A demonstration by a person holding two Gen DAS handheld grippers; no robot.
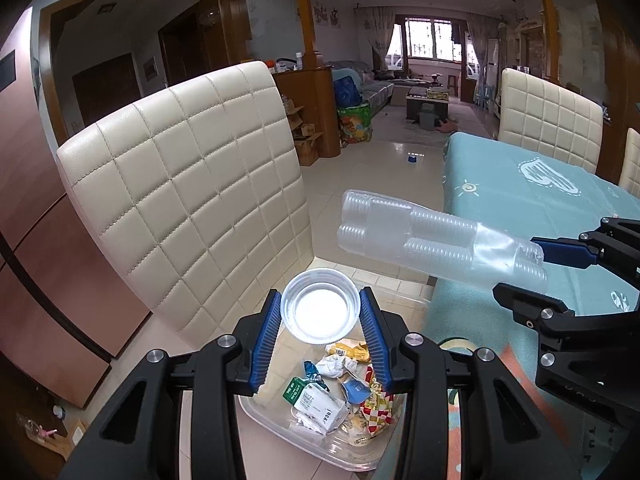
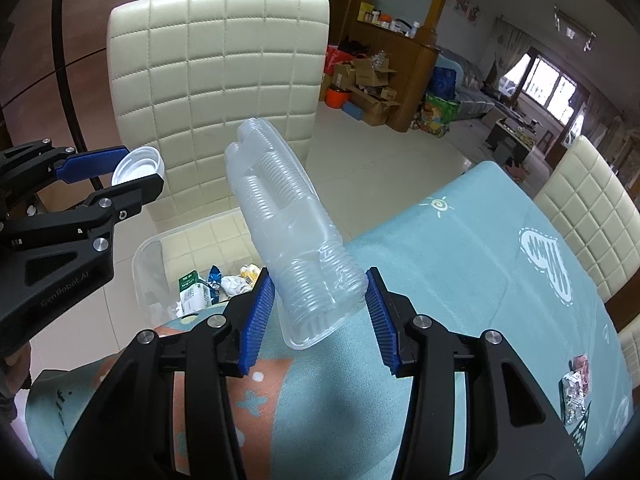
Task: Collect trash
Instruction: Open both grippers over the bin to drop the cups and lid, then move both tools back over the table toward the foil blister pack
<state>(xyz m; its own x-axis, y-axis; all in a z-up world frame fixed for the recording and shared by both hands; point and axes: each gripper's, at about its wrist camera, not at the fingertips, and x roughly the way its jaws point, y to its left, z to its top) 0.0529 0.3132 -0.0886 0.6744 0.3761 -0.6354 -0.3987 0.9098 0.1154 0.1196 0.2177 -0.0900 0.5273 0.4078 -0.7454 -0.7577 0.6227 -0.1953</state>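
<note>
clear cup upright above bin | wrapped cup stacks tilted | bin holds wrappers

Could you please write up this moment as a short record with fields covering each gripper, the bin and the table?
left gripper: shut on a small clear plastic cup, held above the bin
right gripper: shut on a clear plastic sleeve of stacked cups, its far end pointing towards the cream quilted chair
bin: clear plastic tub on the floor, holding wrappers and crumpled paper
table: light blue patterned tablecloth, small wrappers near its right edge
</note>
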